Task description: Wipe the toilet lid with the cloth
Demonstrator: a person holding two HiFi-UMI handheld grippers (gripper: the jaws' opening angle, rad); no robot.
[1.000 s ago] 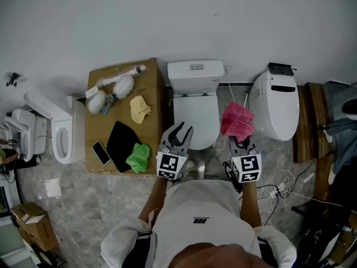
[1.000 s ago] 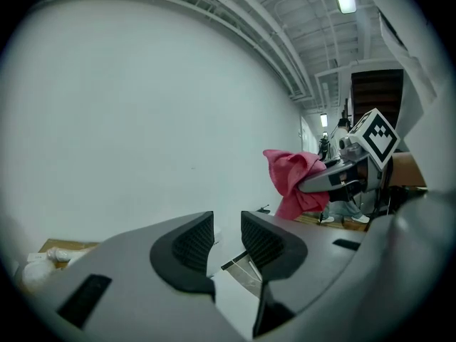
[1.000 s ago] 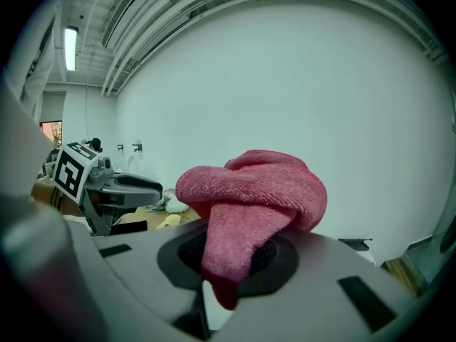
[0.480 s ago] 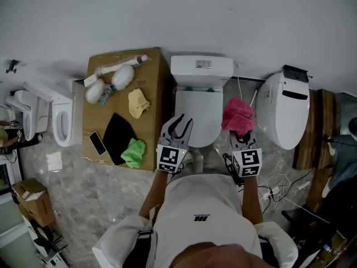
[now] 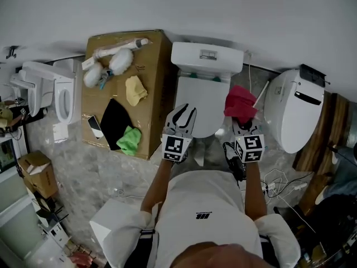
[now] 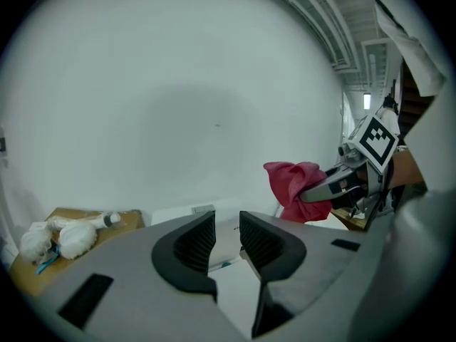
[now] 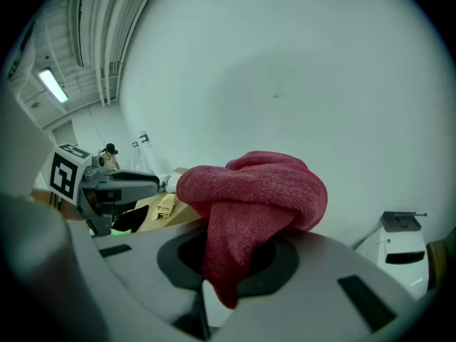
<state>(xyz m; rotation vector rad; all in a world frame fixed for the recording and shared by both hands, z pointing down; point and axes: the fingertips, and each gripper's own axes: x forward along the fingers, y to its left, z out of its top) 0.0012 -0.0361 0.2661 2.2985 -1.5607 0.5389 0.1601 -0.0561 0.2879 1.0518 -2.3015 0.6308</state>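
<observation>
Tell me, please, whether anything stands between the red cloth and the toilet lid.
Nothing visible does. The red cloth, gripped by the right claw, hangs beside the bare toilet lid; the open left claw hovers over the lid's front edge.

Left of toilet: cardboard box; right of lid: cloth.

The head view looks steeply down from above the person's shoulders onto the white ceramic toilet against the pale wall. Each gripper view sits low, close behind its own jaws, facing that wall nearly level. All three share the crumpled pink cloth.
</observation>
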